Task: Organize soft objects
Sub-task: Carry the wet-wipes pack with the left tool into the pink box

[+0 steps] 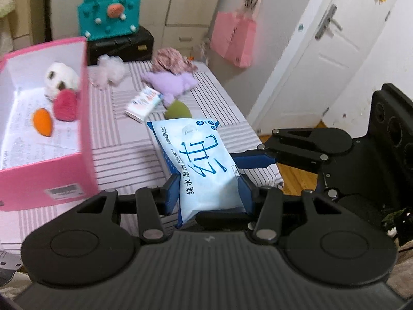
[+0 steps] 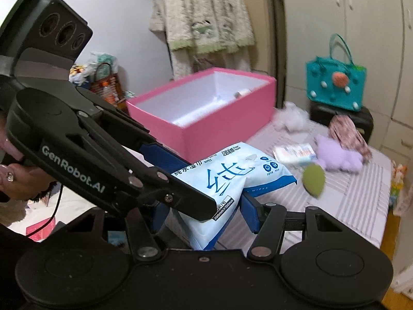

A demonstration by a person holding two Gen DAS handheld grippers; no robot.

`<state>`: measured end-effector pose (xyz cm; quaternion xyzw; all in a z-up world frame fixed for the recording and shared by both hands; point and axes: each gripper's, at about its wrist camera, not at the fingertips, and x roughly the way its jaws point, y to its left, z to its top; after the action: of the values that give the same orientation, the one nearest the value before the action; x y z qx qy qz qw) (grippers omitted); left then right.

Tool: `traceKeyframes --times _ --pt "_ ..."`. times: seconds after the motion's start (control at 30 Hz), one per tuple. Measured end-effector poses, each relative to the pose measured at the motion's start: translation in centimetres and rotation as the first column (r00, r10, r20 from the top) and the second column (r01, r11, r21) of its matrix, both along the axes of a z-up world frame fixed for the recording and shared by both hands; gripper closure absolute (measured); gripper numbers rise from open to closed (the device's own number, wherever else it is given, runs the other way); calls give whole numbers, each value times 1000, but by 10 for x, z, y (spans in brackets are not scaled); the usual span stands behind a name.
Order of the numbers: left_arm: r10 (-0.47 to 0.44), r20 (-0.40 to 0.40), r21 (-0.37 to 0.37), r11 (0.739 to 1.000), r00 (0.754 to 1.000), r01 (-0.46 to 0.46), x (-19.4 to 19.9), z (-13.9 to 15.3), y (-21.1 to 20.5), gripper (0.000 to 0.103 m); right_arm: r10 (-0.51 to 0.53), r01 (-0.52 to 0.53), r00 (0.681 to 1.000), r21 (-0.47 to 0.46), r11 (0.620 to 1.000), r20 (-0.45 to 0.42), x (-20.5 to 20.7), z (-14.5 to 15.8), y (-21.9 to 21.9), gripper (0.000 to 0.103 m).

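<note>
My left claw [image 1: 210, 188] and right claw [image 2: 204, 206] both clamped on the pale-blue soft wet-wipes pack [image 1: 204, 170], right of the pink cardboard box [image 1: 86, 139].

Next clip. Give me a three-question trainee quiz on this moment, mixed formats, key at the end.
1. True or false: both the left gripper and the right gripper grip the wet wipes pack.
2. Which lies inside the pink box? A. purple plush B. orange sponge C. green sponge
3. Fill in: the teal bag stands on a ____ case.

Key: 1 true. 2 B: the orange sponge is in the box; the purple plush and green sponge lie on the striped cloth. 3 black.
</note>
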<state>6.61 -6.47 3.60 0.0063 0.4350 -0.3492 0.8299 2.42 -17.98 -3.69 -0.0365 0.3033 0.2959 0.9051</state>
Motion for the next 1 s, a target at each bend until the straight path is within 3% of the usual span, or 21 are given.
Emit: traceKeyframes --times 0.23,0.53,0.9,1.0 --pt "79 82 -42 996 993 -76 -8 21 45 56 58 -58 996 -13 998 71 10 23 37 38" --pt "162 160 -75 986 974 -152 18 37 96 56 130 -130 983 -9 991 126 57 40 80 38" --pt "267 175 -70 964 948 -258 88 37 146 56 208 -210 971 7 978 121 140 40 123 38" --pt "289 175 -59 957 941 -283 111 34 154 56 216 -219 973 23 975 86 169 35 131 38"
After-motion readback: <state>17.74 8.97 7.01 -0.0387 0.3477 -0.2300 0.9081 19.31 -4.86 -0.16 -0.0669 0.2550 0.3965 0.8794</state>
